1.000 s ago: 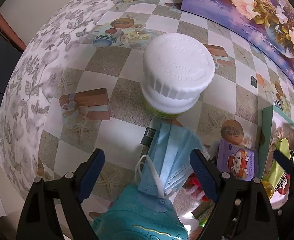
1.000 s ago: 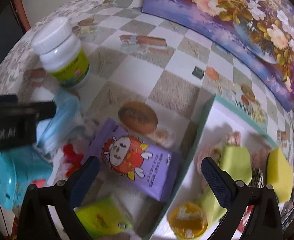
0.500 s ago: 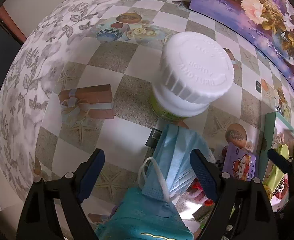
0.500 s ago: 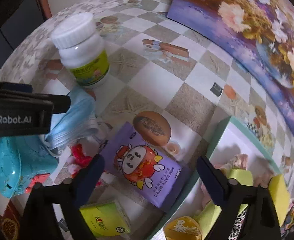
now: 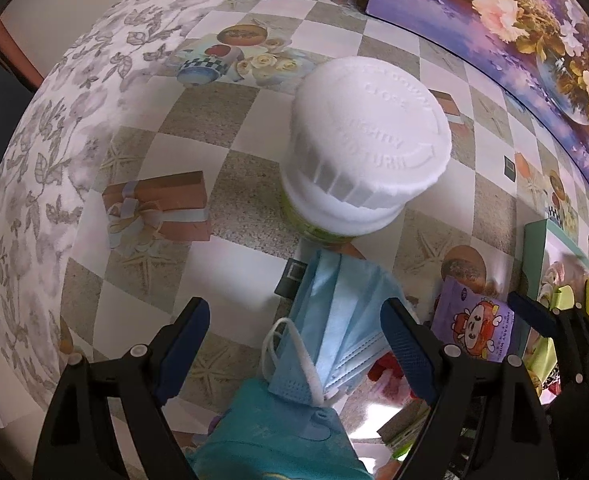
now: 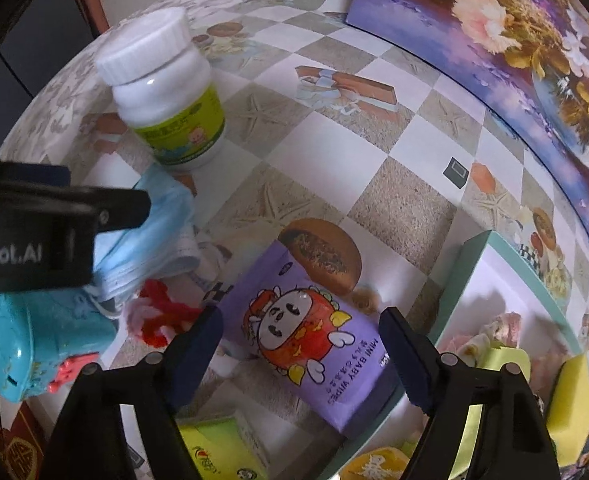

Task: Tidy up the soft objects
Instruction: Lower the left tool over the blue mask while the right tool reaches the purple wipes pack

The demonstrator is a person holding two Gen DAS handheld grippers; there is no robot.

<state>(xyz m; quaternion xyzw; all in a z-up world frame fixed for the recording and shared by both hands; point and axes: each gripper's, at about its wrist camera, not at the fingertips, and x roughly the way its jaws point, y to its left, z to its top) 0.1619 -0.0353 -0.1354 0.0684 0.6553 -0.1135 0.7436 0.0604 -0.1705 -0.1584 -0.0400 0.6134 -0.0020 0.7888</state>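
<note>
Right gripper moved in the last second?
Yes. In the right wrist view the right gripper has shifted left and forward: the purple wipes pack now sits between its open fingers, and the white bottle looms larger.

The face mask (image 5: 342, 320) is soft pleated blue cloth with a white elastic loop. The bottle (image 6: 166, 92) is glossy white plastic; its cap (image 5: 370, 140) looks matt, ribbed and embossed. The wipes pack (image 6: 318, 344) is shiny purple film. The counter (image 5: 230, 200) wears a smooth printed covering. Both tools' pads (image 6: 404, 360) are textured dark blue.
</note>
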